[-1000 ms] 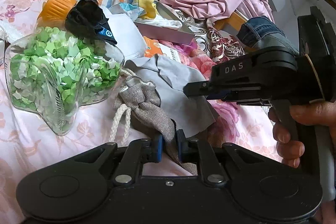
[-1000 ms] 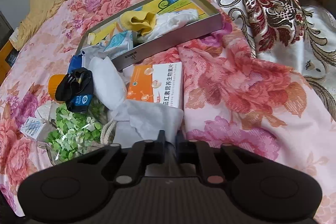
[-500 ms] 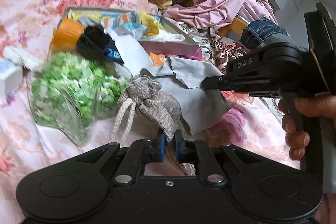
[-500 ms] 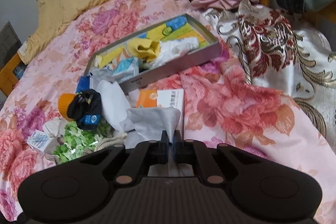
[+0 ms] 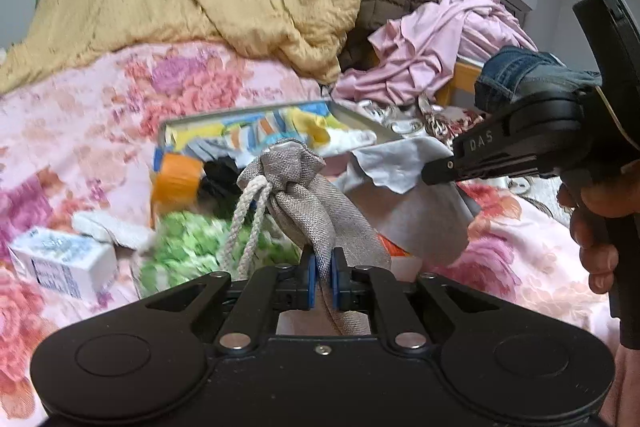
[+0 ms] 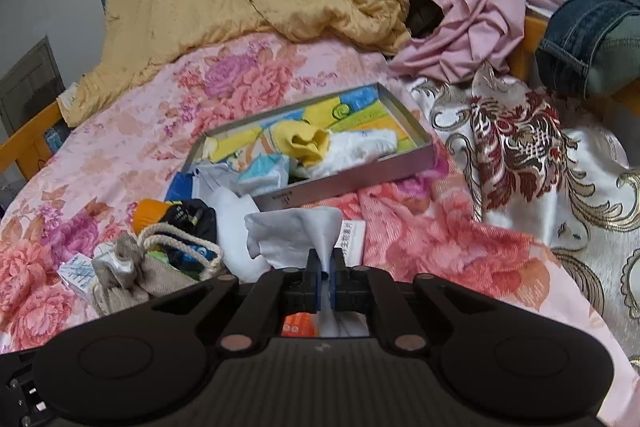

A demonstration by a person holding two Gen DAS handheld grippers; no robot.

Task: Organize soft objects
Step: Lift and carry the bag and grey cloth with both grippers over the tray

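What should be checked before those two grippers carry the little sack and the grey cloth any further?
1. Left gripper has the burlap pouch firmly: ok, shut on a fold of its fabric.
2. Right gripper has the grey cloth: ok, a pinch of it sits between the pads.
3. Pouch's cord free of snags: cannot tell, it dangles over blurred clutter.
4. Cloth clear of the other things: cannot tell, its lower edge hangs close over the orange box.
5. Room in the tray: not ok, it looks crowded with socks and cloths.
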